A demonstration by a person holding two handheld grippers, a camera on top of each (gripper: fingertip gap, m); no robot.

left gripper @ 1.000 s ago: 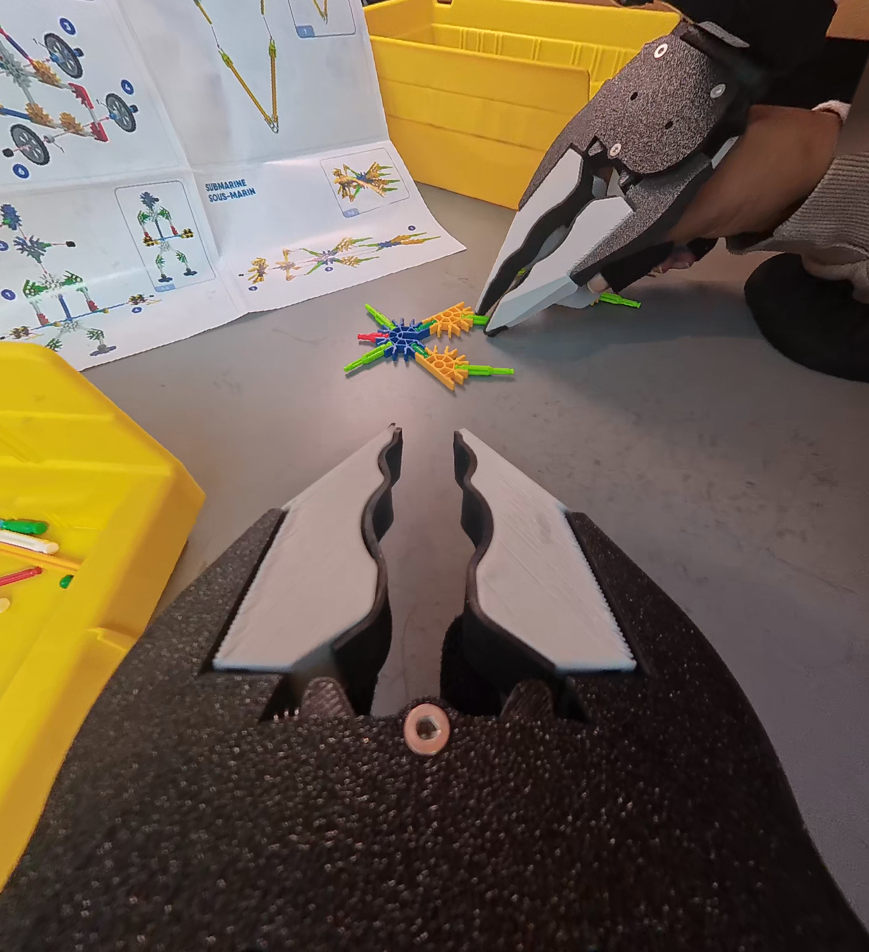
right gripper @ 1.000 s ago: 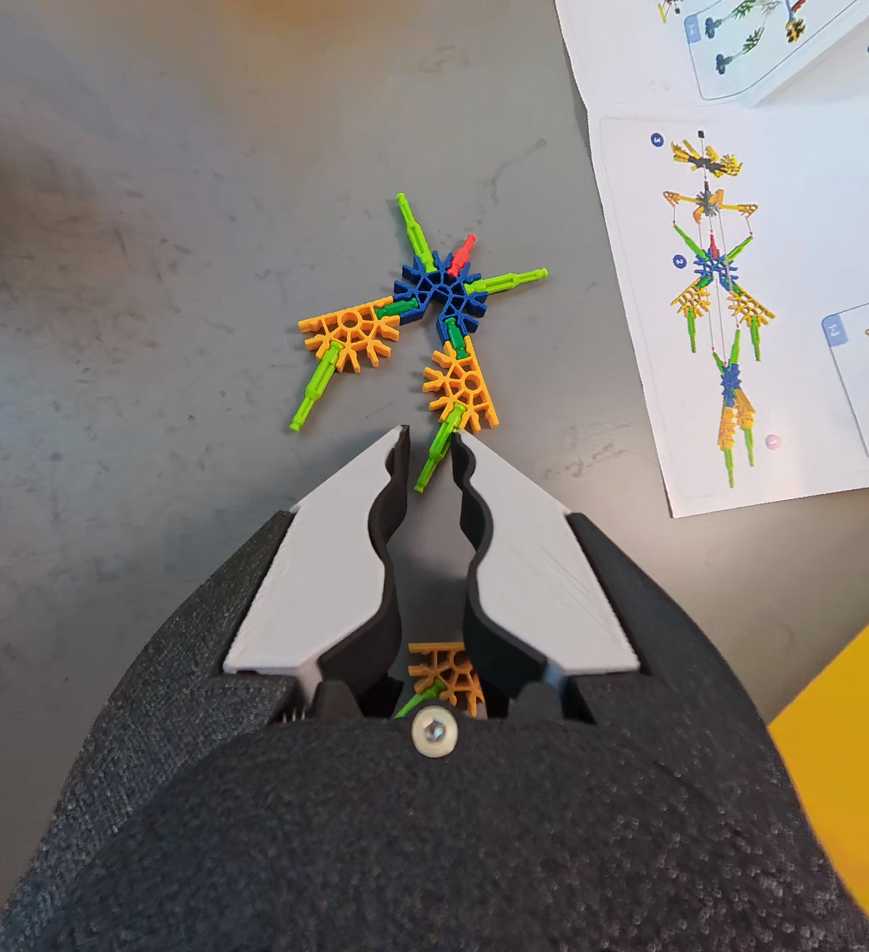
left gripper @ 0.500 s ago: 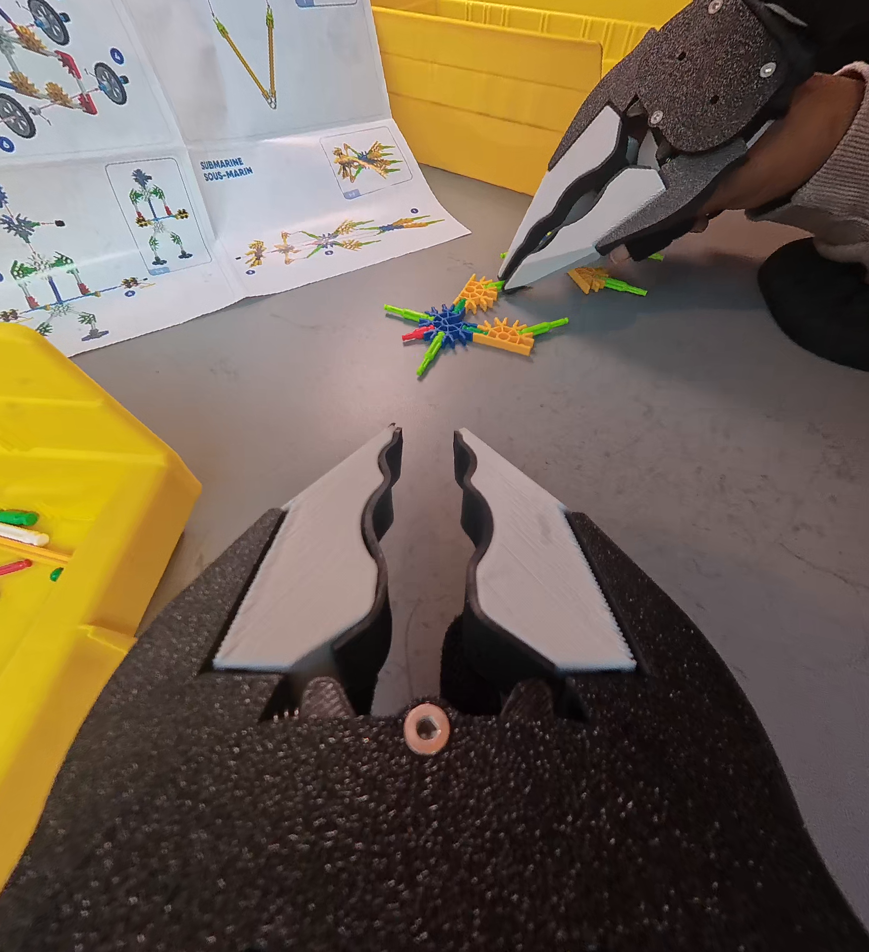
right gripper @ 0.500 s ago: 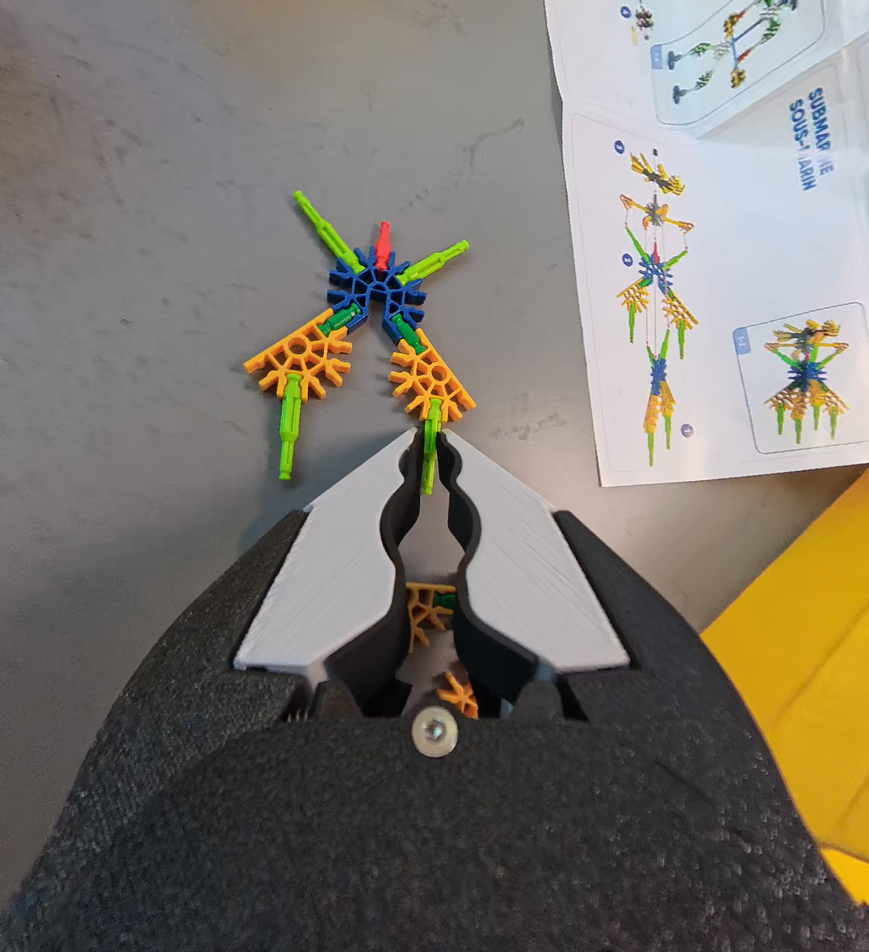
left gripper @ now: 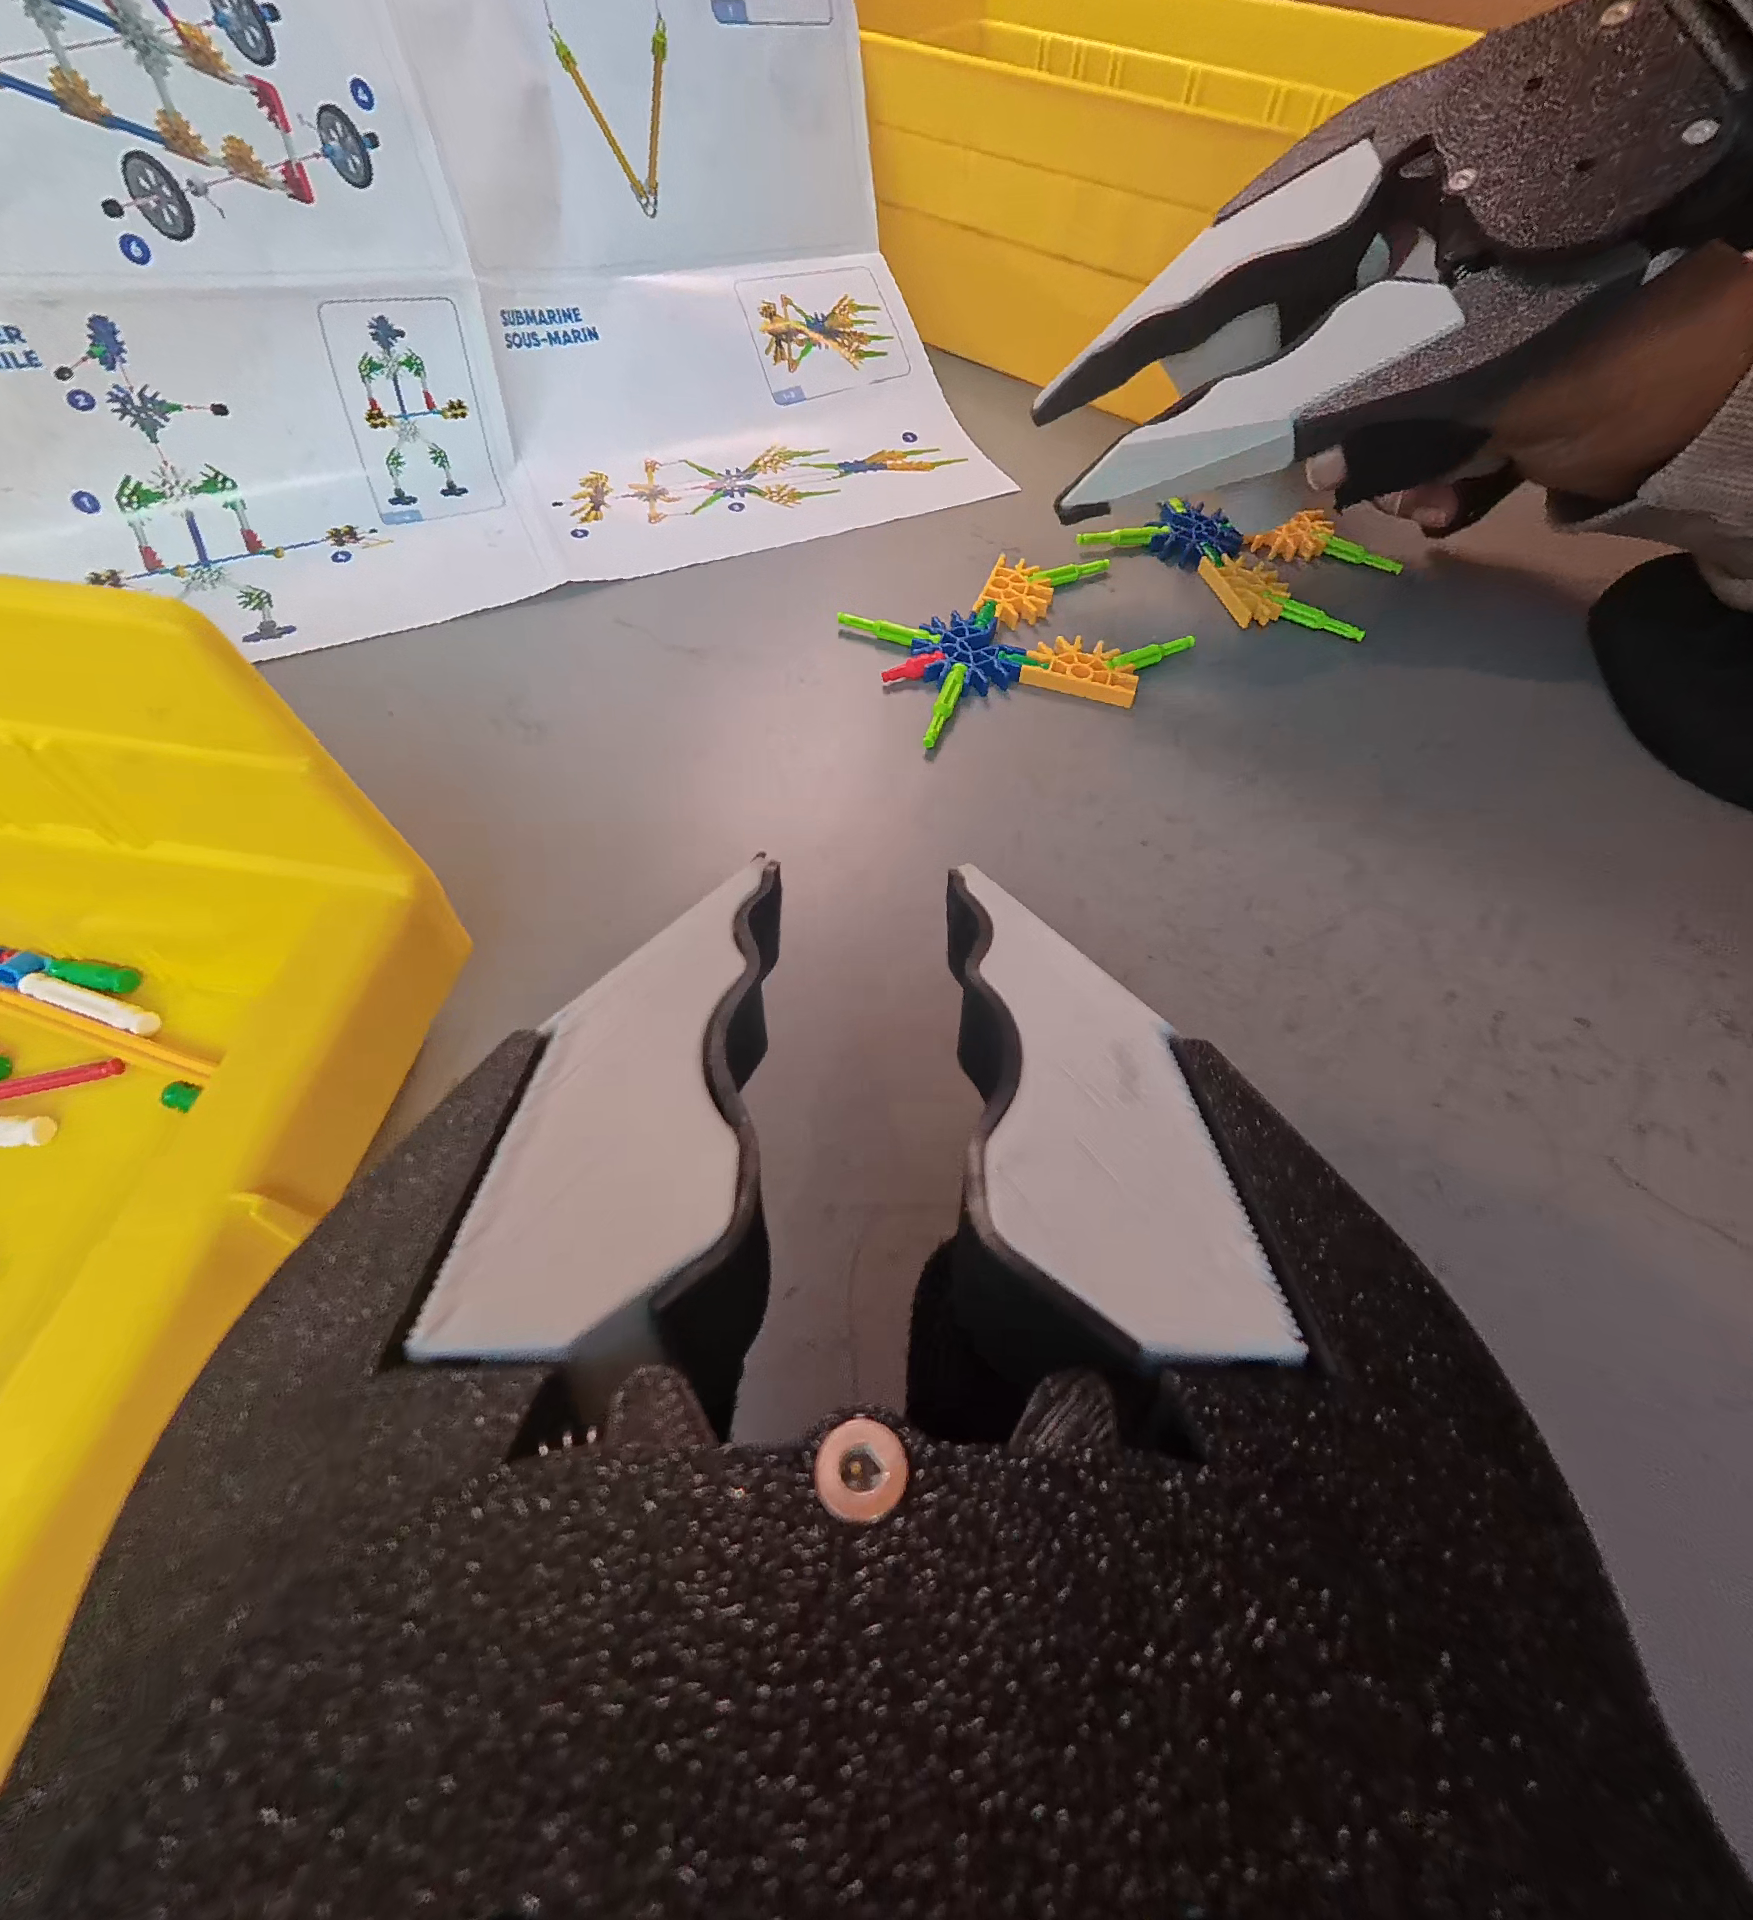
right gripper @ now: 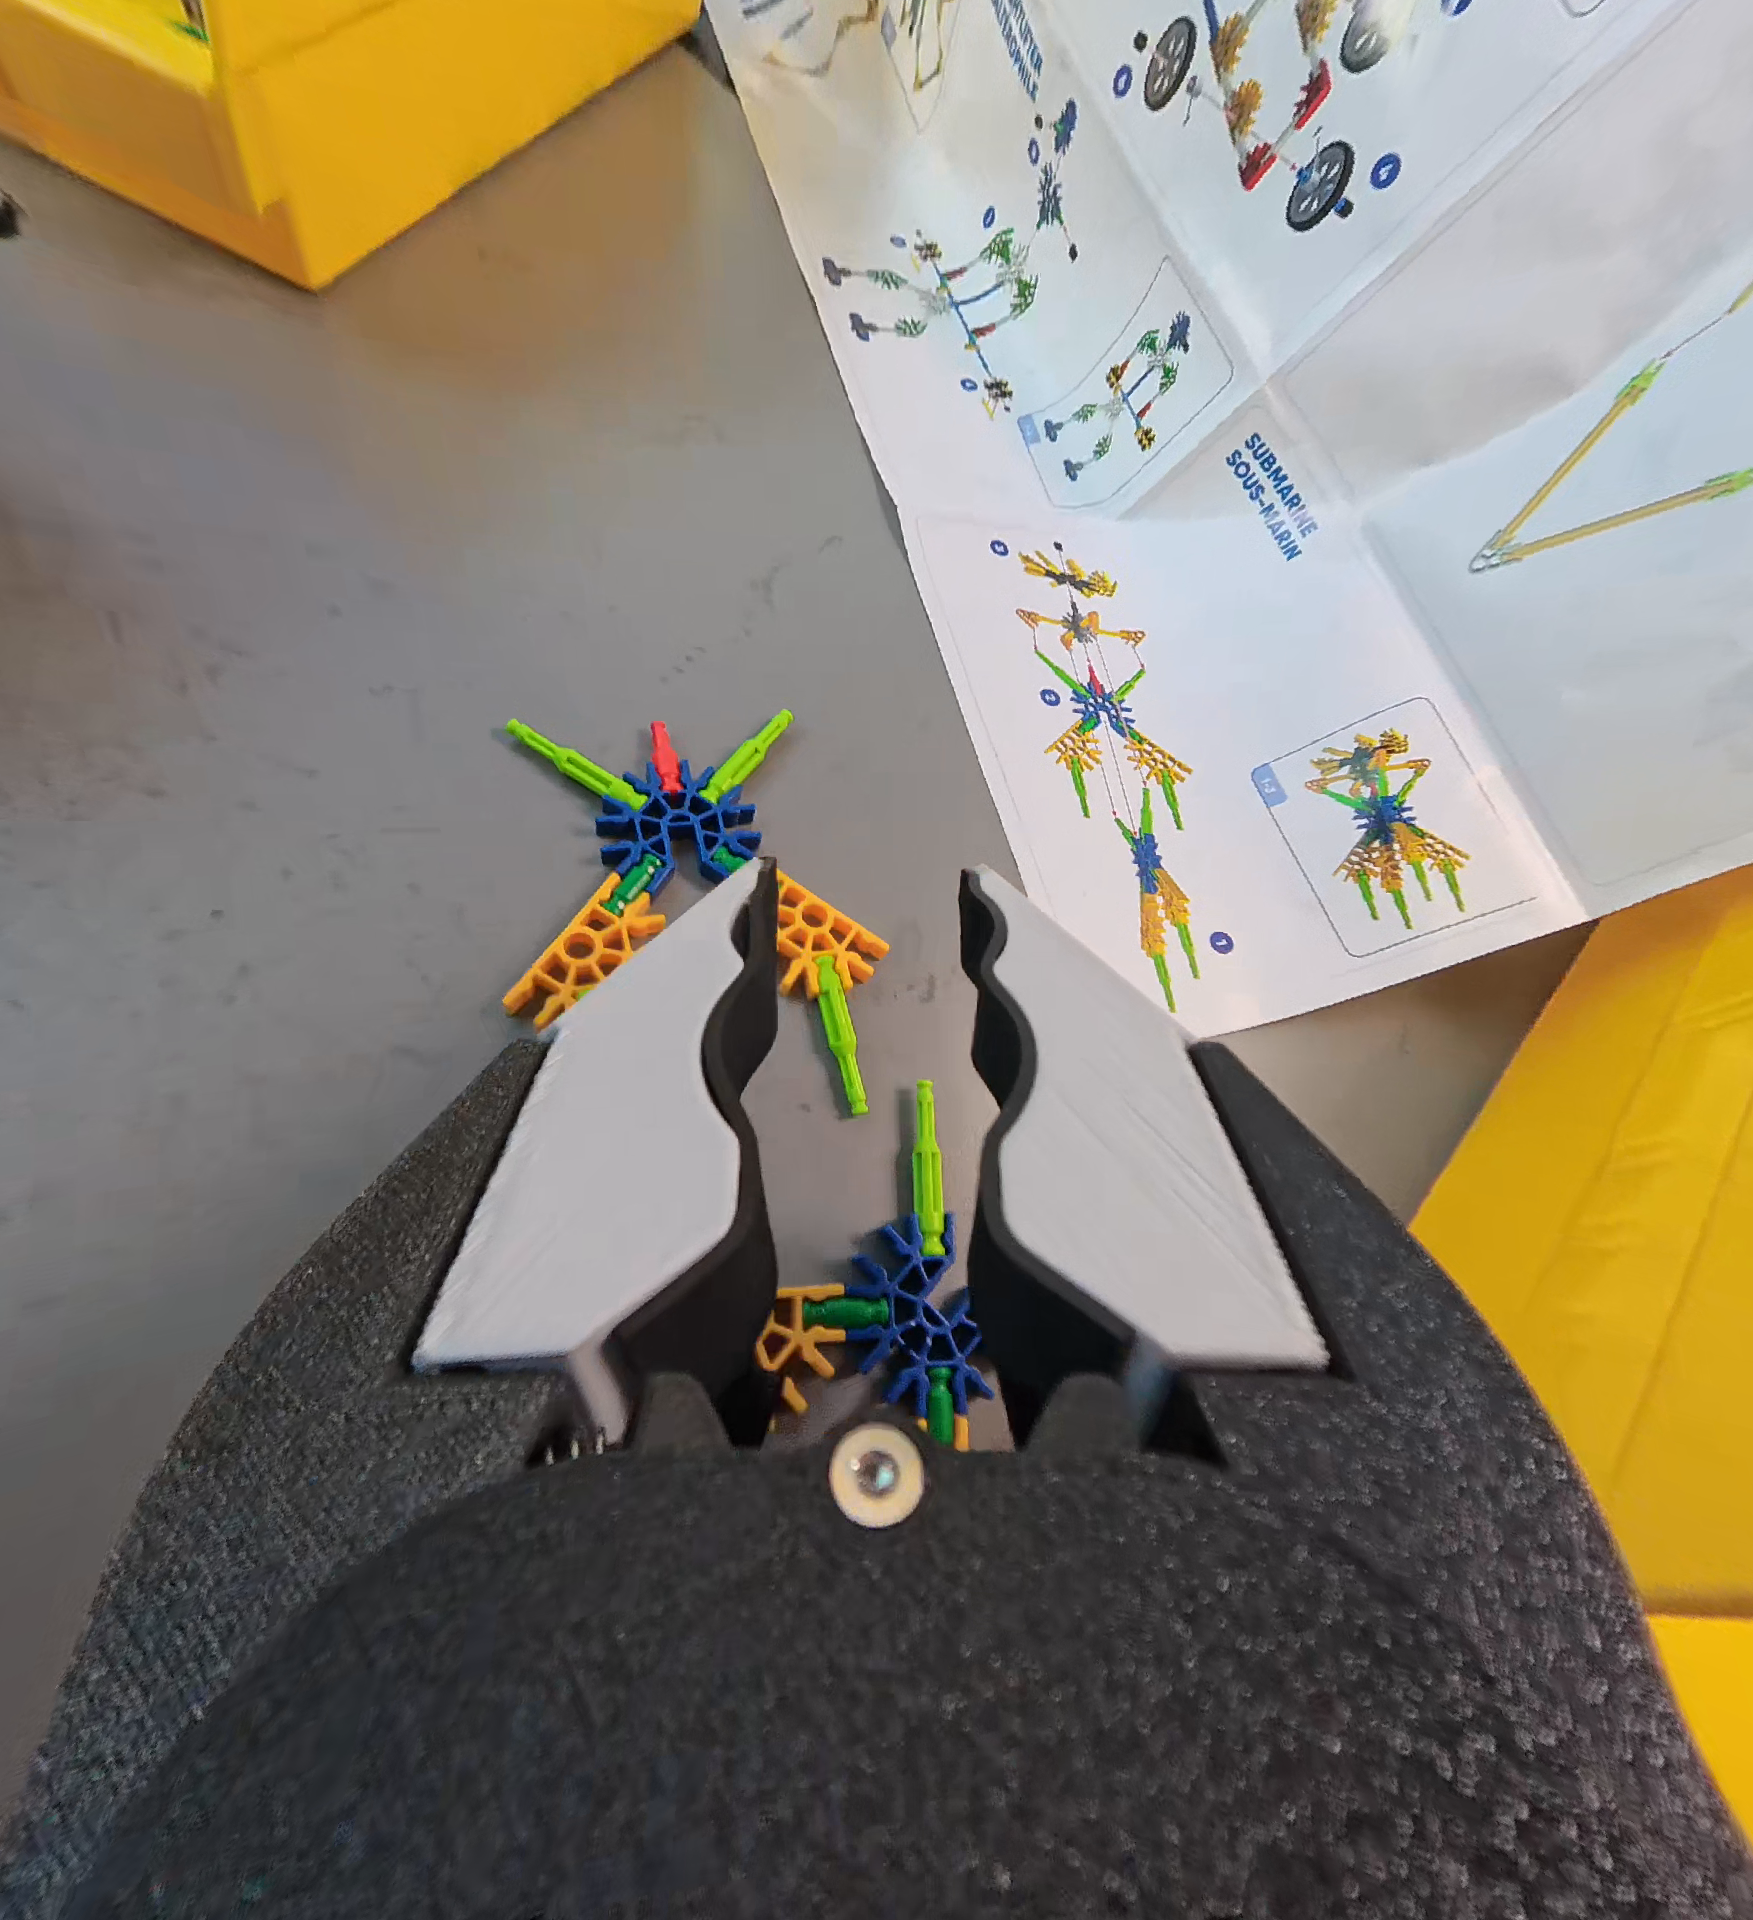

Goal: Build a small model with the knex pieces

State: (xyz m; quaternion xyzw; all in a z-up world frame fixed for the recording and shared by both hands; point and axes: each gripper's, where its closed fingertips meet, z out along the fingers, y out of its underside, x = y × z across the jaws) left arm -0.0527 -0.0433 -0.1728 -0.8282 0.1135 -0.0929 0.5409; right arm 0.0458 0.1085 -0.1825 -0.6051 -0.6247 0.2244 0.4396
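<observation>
Two small toy builds are seen lying flat on the grey floor (left gripper: 1267, 1039), side by side and just apart. The first build (left gripper: 965, 649) is made of a blue star-shaped hub, two orange fan pieces, bright green rods and one short red rod. The second build (left gripper: 1199, 530) has the same blue hub, orange fans and green rods, but no red rod can be seen on it. Neither build is joined to the other. The right gripper (left gripper: 1054, 462) is held in a hand (left gripper: 1578, 416) just above the second build, with its fingers spread apart and nothing between them; whether a tip touches a piece cannot be told. The left gripper (left gripper: 861, 868) is also spread apart and empty, over bare floor, well back from both builds. A folded picture sheet (left gripper: 539, 312) is laid out behind the builds. Loose rods (left gripper: 72, 1018) in red, green and white are kept in a yellow bin (left gripper: 228, 831) beside the left gripper, and another yellow bin (left gripper: 1059, 208) is seen at the back.
</observation>
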